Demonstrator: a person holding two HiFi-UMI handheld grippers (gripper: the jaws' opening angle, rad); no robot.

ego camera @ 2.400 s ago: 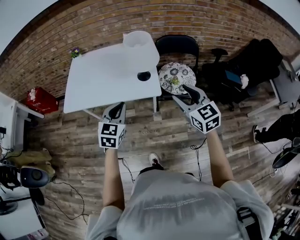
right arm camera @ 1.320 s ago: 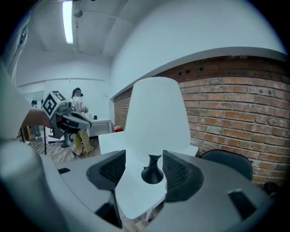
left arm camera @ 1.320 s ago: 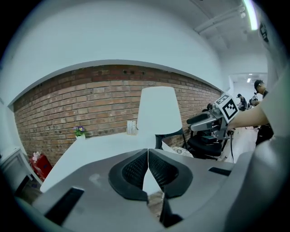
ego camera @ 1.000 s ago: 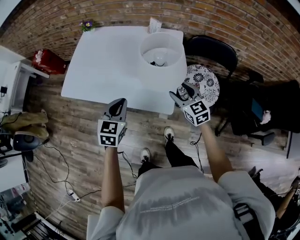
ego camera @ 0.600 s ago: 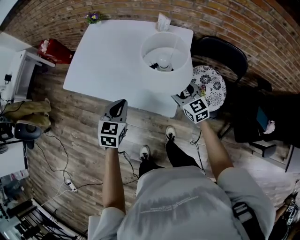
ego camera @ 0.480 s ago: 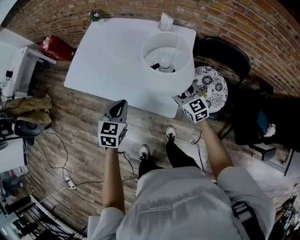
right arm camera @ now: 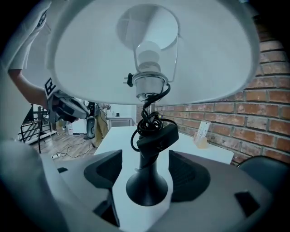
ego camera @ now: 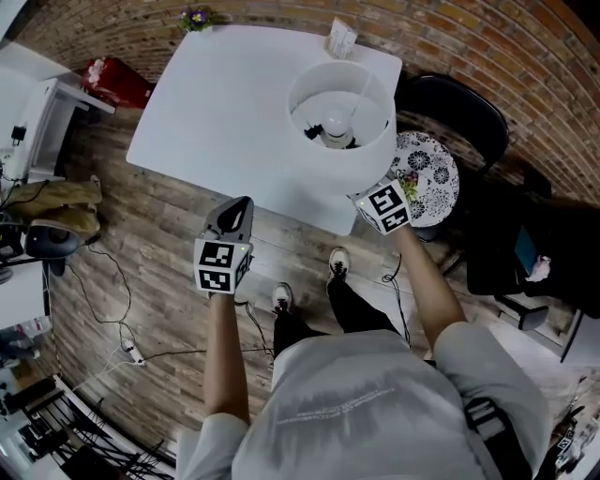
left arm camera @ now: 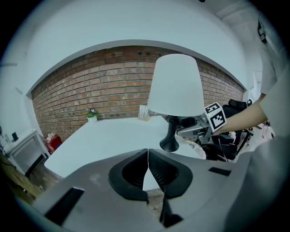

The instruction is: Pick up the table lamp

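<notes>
The table lamp stands near the right front corner of the white table: white shade, bulb, black stem and round base, with a black adapter and coiled cord wrapped on the stem. My right gripper is open, one jaw on each side of the stem just above the base, not touching it. In the head view only its marker cube shows; the fingers are hidden under the shade. My left gripper is shut and empty, held off the table's front edge.
A napkin holder and a small flower pot sit at the table's far edge. A black chair with a patterned cushion stands right of the table. A red box and cables lie on the wooden floor.
My right gripper has moved forward under the lampshade until its jaws stand around the stem. The left gripper has stayed almost still. The view has shifted closer over the table.
</notes>
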